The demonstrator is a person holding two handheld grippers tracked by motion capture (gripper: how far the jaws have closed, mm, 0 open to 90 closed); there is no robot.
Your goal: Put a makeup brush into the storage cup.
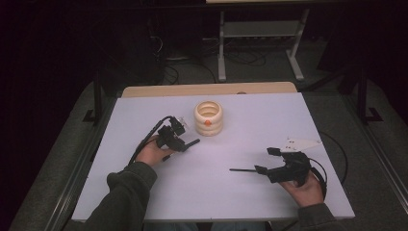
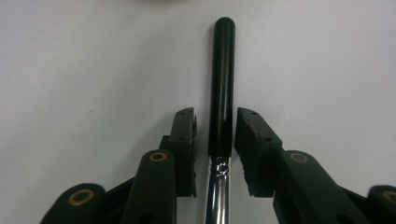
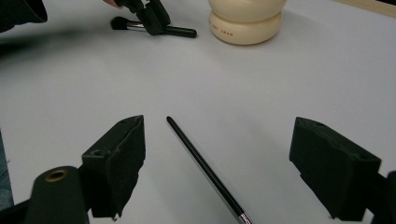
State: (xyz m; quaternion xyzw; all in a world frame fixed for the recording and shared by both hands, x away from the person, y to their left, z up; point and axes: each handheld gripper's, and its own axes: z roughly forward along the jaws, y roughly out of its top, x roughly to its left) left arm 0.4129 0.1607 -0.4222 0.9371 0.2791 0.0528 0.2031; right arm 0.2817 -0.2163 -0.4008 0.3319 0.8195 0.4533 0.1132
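A makeup brush with a thick black handle [image 2: 222, 79] and a chrome ferrule [image 2: 218, 186] lies on the white table [image 1: 250, 120]. My left gripper [image 2: 215, 116] straddles the handle, and a thin strip of table shows on each side between pad and handle. The same brush [image 3: 180, 31] and left gripper [image 3: 152, 21] appear far off in the right gripper view. My right gripper [image 3: 218, 135] stands wide open over a thin black brush [image 3: 201, 163], which lies flat between the jaws without touching them. In the high view the left gripper [image 1: 185, 143] is left of centre and the right gripper [image 1: 266, 160] is at the right.
A cream ringed holder [image 1: 208, 118] with an orange dot stands at the table's middle back, close beyond the left gripper. A wooden strip [image 1: 207, 89] runs along the far edge. Metal stand legs [image 1: 260, 43] and cables lie on the floor behind.
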